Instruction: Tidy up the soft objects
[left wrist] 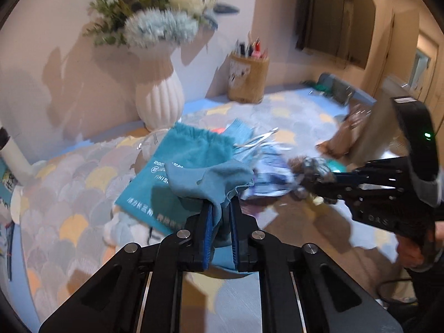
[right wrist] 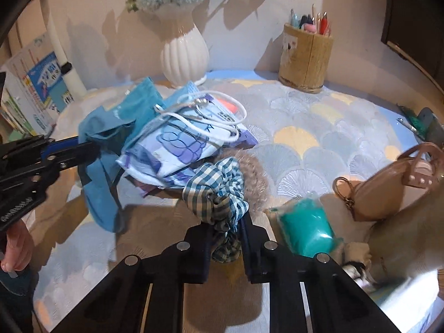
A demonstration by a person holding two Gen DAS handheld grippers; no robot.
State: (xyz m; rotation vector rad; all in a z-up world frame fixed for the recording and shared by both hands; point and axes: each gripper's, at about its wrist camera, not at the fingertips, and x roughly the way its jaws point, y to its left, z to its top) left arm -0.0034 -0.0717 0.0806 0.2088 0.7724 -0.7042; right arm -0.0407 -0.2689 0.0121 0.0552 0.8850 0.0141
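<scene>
My left gripper (left wrist: 221, 208) is shut on a blue cloth (left wrist: 211, 179) and holds it above a teal drawstring pouch (left wrist: 180, 166). The cloth also shows in the right wrist view (right wrist: 101, 194), hanging from the left gripper (right wrist: 88, 145). My right gripper (right wrist: 226, 222) is shut on a blue-and-tan checked scrunchie (right wrist: 219, 191). In the left wrist view it (left wrist: 316, 179) comes in from the right with the scrunchie (left wrist: 310, 169). A pile of face masks with white loops (right wrist: 183, 141) and a fuzzy grey piece (right wrist: 254, 172) lie beside it.
A white ribbed vase (right wrist: 184, 55) with flowers and a wooden pen holder (right wrist: 305, 58) stand at the back. A tan round purse (right wrist: 388, 188) and a teal packet (right wrist: 305, 230) lie to the right. Books (right wrist: 36, 83) stand left. A scallop-pattern cloth (right wrist: 319, 127) covers the table.
</scene>
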